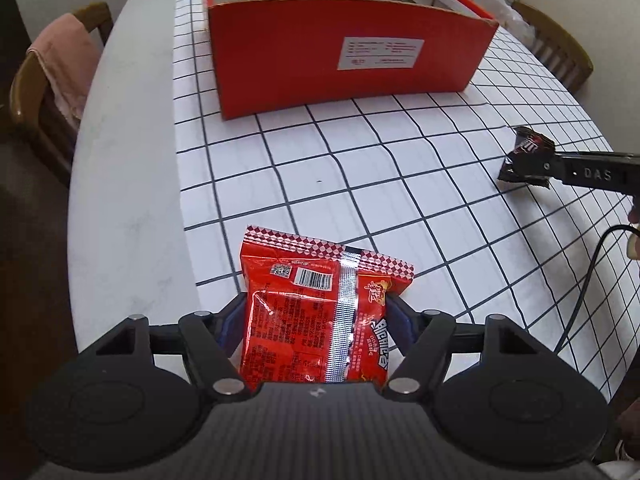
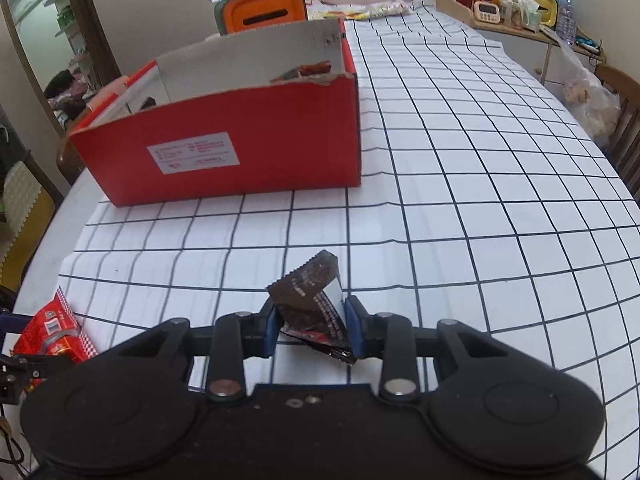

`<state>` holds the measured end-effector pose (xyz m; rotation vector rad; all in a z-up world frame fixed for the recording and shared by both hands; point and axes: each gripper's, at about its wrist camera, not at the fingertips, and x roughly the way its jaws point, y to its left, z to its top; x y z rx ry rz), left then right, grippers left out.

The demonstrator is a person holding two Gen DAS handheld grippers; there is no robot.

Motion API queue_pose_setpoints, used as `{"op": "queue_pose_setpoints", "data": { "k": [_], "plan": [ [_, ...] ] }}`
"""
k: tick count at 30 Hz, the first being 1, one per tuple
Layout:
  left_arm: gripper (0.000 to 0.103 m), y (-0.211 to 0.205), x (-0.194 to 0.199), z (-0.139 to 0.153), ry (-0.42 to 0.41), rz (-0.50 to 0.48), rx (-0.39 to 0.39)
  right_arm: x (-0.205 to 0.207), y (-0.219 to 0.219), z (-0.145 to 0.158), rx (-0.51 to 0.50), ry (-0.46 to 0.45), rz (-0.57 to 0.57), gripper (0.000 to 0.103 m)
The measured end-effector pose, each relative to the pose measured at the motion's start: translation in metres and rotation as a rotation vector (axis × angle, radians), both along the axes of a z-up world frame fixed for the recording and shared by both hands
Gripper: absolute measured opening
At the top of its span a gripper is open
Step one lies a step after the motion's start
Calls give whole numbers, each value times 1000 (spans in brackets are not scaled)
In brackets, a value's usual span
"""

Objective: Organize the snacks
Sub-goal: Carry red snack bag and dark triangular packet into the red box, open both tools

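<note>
A red snack packet [image 1: 304, 332] sits back side up between the fingers of my left gripper [image 1: 314, 308], whose blue pads touch both of its sides near the table's front left edge. The same red snack packet [image 2: 52, 328] shows at the far left of the right wrist view. My right gripper [image 2: 310, 320] is shut on a crumpled dark brown snack packet [image 2: 312, 284], held just above the checked cloth. From the left wrist view this dark packet [image 1: 528, 148] and the right gripper [image 1: 532, 164] hang at the right. An open red cardboard box [image 1: 320, 64] [image 2: 240, 144] stands further back, with some snacks inside.
A white cloth with a dark grid [image 2: 460, 200] covers the table. Wooden chairs stand at the left [image 1: 48, 76] and right [image 2: 624, 120]. An orange container [image 2: 264, 8] is behind the box. A cluttered shelf [image 2: 512, 4] and plastic bag [image 2: 588, 96] are far right. A black cable [image 1: 584, 288] trails at the right.
</note>
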<state>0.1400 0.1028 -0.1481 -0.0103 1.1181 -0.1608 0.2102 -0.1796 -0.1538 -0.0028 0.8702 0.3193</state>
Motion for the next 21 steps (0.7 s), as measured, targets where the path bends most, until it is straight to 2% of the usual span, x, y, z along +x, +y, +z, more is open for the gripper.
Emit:
{"op": "queue_pose_setpoints", "data": {
  "k": [11,16,21],
  "plan": [
    [67,15,0,28,-52,70,-42,-13,6,37,63,-61,10,33],
    [62,12,6,48,-98,73,-53,-14,13,60,93,-95,37,33],
    [61,4,18,66,-148,61,-56,-5,21,81,95,-134,73,33]
  ]
}}
